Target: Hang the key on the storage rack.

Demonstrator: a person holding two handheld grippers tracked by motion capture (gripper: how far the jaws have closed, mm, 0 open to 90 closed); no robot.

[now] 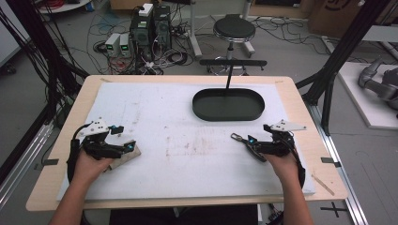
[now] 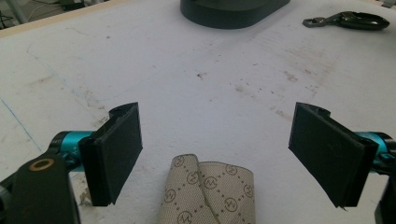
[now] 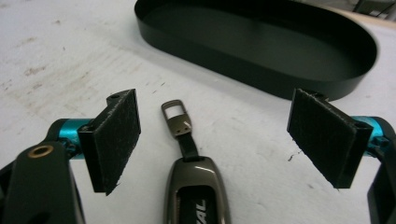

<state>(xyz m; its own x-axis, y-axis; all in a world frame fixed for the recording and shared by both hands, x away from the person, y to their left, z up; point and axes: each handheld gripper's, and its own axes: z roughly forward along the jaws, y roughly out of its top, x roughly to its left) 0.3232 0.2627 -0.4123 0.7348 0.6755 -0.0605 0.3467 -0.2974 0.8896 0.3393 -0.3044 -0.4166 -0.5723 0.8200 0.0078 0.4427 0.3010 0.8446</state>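
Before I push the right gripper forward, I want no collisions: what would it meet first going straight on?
Likely the dark metal key fob lying between its open jaws; beyond that, the black oval tray, though depth is unclear.

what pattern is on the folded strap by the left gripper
Beige strap with a dotted diamond grid and small round logos; clearest in the left gripper view.

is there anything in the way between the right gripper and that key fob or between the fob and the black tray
Nothing visible. The key fob lies between the open jaws of the right gripper, untouched. From it to the black tray there is only bare white mat.
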